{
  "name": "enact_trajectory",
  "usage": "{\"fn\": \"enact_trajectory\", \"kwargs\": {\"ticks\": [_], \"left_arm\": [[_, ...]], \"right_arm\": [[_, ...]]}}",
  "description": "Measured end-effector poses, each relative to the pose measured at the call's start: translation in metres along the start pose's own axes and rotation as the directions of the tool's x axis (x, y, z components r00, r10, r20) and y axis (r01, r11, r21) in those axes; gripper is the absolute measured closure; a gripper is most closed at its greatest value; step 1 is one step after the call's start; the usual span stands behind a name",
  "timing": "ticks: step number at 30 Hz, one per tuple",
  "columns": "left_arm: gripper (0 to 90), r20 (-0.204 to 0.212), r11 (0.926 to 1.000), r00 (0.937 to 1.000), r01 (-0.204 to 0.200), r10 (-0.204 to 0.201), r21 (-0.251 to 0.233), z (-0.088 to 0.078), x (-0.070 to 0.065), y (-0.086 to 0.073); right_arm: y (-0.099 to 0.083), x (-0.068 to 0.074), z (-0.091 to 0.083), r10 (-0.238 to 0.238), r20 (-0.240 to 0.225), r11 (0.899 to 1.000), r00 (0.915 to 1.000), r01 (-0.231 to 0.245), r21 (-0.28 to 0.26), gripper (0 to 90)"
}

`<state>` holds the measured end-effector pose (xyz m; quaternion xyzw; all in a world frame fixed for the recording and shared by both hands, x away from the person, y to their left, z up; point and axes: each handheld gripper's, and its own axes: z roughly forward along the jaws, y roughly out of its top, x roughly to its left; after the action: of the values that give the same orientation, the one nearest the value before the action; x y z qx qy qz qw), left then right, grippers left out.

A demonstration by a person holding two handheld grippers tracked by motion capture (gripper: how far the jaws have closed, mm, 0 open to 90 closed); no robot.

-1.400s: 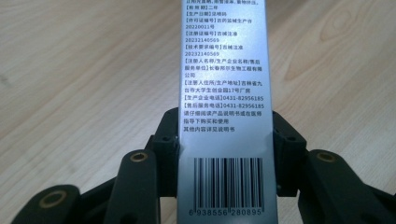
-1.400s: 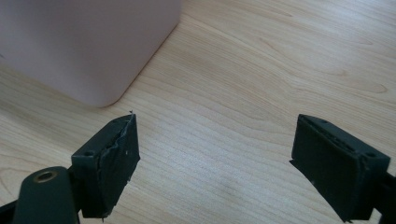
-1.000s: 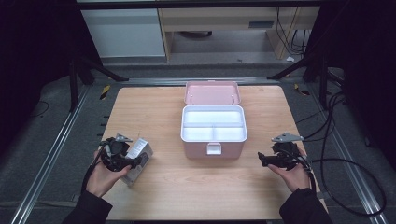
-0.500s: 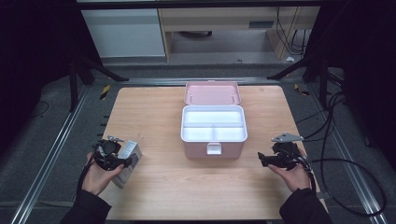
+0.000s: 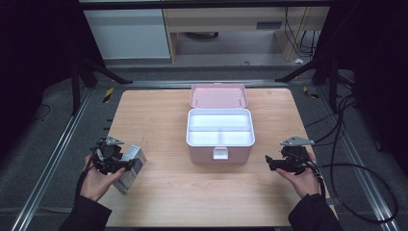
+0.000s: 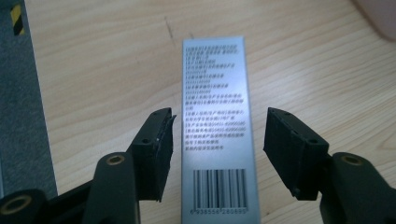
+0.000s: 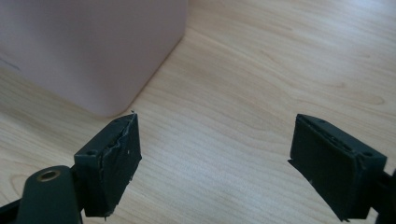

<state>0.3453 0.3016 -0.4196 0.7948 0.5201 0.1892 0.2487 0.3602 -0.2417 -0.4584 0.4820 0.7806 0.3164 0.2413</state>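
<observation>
Table: a light wooden table top (image 5: 159, 115) carries everything, with dark floor and metal rails around it.
Storage box: a pale pink plastic storage box (image 5: 220, 144) with a white divided tray stands near the middle of the table, its pink lid (image 5: 219, 96) swung open and back at the far side. In the right gripper view its pink wall (image 7: 88, 46) rises just ahead and to one side of the jaws.
Carton: a slim grey cardboard carton (image 5: 131, 166) with printed text and a barcode lies flat on the wood near the table's left front edge, well apart from the storage box. In the left gripper view the carton (image 6: 215, 116) runs lengthwise between the jaws.
Left gripper: the left gripper (image 6: 215, 149) has just been opening; its jaws straddle the carton with a gap at each side, pads not pressing.
Right gripper: the right gripper (image 7: 215, 163) stands wide over bare wood, holding nothing, near the box's front right corner.
</observation>
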Motion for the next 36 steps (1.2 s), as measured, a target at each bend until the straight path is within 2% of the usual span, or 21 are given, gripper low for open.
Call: {"fn": "enact_trajectory", "kwargs": {"ticks": [5,7,9,11,13,16,19,20,23,24,28,34,36], "left_arm": [[40.9,0.038,0.9964,0.9991,-0.013,0.017,-0.083,-0.014,-0.011,0.012],[40.4,0.055,0.9918,0.998,-0.022,0.029,-0.126,-0.02,-0.015,0.018],[40.5,0.068,0.9831,0.9967,-0.03,0.043,-0.18,-0.024,-0.018,0.025],[39.9,0.079,0.9763,0.9953,-0.039,0.057,-0.213,-0.024,-0.022,0.03],[38.6,0.093,0.9644,0.9918,-0.061,0.088,-0.257,-0.022,-0.027,0.038],[39.3,0.11,0.9535,0.9883,-0.069,0.105,-0.293,-0.017,-0.037,0.051],[40.3,0.14,0.9466,0.9839,-0.062,0.111,-0.316,-0.011,-0.047,0.065],[40.8,0.152,0.9411,0.9809,-0.064,0.121,-0.332,-0.008,-0.052,0.071],[40.8,0.17,0.9322,0.9761,-0.068,0.135,-0.355,-0.001,-0.064,0.084],[40.9,0.184,0.9288,0.9724,-0.068,0.143,-0.364,0.005,-0.071,0.091],[42.8,0.208,0.9247,0.9661,-0.066,0.153,-0.375,0.017,-0.084,0.099],[43.8,0.232,0.9331,0.9553,-0.095,0.183,-0.347,0.041,-0.098,0.1],[43.8,0.242,0.9329,0.951,-0.101,0.192,-0.346,0.046,-0.101,0.101]], "right_arm": [[0.009,0.0,-0.009,0.01,-0.014,0.998,0.9998,-0.011,-0.06,18.9],[0.014,0.0,-0.012,0.007,-0.019,0.997,0.9998,-0.008,-0.082,20.2],[0.018,0.001,-0.014,0.014,-0.027,0.994,0.9995,-0.016,-0.104,21.9],[0.026,0.001,-0.017,0.016,-0.039,0.991,0.9991,-0.021,-0.131,23.4],[0.033,0.003,-0.021,0.009,-0.048,0.988,0.9988,-0.017,-0.155,25.8],[0.044,0.006,-0.026,0.013,-0.072,0.98,0.9973,-0.027,-0.198,28.2],[0.056,0.01,-0.027,0.008,-0.098,0.974,0.9952,-0.029,-0.225,30.0],[0.059,0.011,-0.026,0.005,-0.102,0.974,0.9948,-0.028,-0.227,30.2],[0.071,0.015,-0.02,-0.009,-0.114,0.973,0.9935,-0.018,-0.23,31.6],[0.075,0.016,-0.018,-0.011,-0.116,0.973,0.9931,-0.016,-0.229,32.5],[0.083,0.024,-0.003,-0.024,-0.145,0.978,0.9892,-0.006,-0.207,37.6],[0.084,0.031,0.014,-0.047,-0.158,0.988,0.9863,0.022,-0.154,45.3],[0.084,0.031,0.018,-0.041,-0.156,0.99,0.9868,0.02,-0.138,47.1]]}}
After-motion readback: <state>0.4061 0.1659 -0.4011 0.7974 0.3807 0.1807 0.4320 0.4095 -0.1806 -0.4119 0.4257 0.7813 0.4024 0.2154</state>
